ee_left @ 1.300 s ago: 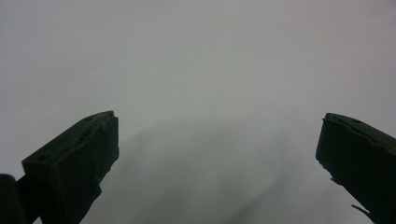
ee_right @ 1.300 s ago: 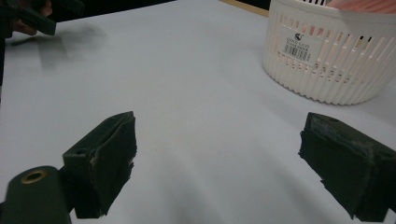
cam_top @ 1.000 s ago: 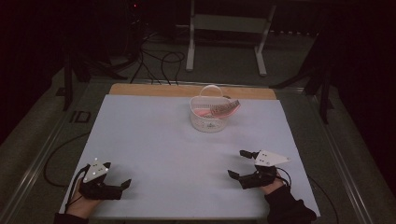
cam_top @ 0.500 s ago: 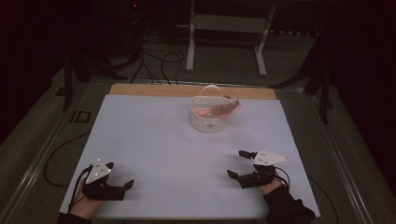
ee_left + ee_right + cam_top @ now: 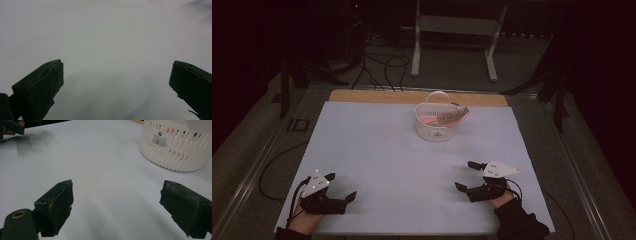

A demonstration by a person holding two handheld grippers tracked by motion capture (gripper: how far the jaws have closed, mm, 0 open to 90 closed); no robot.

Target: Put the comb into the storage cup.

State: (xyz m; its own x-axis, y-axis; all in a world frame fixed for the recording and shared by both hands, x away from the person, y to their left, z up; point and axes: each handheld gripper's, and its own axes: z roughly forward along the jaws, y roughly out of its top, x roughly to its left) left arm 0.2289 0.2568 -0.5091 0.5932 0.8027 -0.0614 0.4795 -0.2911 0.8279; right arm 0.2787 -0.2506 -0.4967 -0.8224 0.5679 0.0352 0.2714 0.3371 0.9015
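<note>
Left hand-held gripper (image 5: 343,187) jaws apart, empty | right hand-held gripper (image 5: 468,176) same | basket (image 5: 435,129) contents unclear, far across desk (image 5: 377,150)

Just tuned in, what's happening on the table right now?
A person holds a gripper in each hand at the near edge of the white table. The left gripper and right gripper are both open and hold nothing. A white slotted basket sits toward the far side with a pink item and a comb-like thing inside. Neither gripper is near it.
</note>
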